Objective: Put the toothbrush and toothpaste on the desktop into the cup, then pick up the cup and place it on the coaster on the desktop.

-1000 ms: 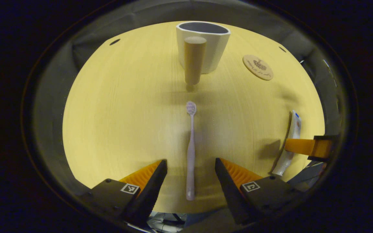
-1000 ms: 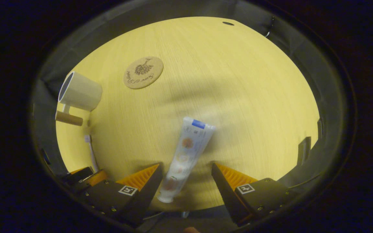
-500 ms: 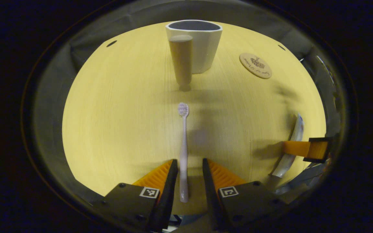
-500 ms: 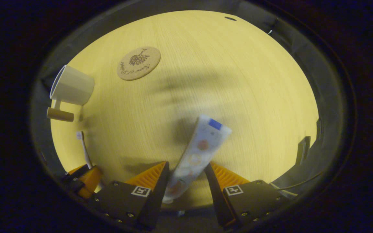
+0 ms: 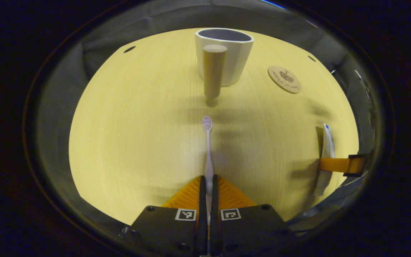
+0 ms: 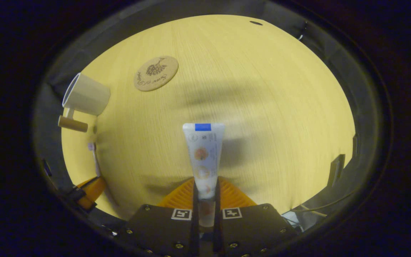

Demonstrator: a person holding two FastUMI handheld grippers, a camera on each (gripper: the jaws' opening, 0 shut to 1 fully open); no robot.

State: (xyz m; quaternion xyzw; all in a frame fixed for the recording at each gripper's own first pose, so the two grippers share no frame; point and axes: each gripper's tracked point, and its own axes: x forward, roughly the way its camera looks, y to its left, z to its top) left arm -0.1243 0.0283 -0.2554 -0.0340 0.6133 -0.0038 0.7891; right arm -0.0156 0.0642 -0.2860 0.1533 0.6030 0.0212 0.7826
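left gripper [image 5: 208,185] fingers clamped on toothbrush [image 5: 208,150] handle | right gripper [image 6: 205,192] fingers pinching toothpaste [image 6: 203,153] near cap | lift both off table [image 5: 127,135], tip each end-down over cup [image 5: 227,53] | coaster [image 5: 284,79] beside cup, bare

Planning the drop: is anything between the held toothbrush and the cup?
Only bare desktop lies between the toothbrush, clamped in the left gripper, and the cup. The cup's wooden handle faces the brush.
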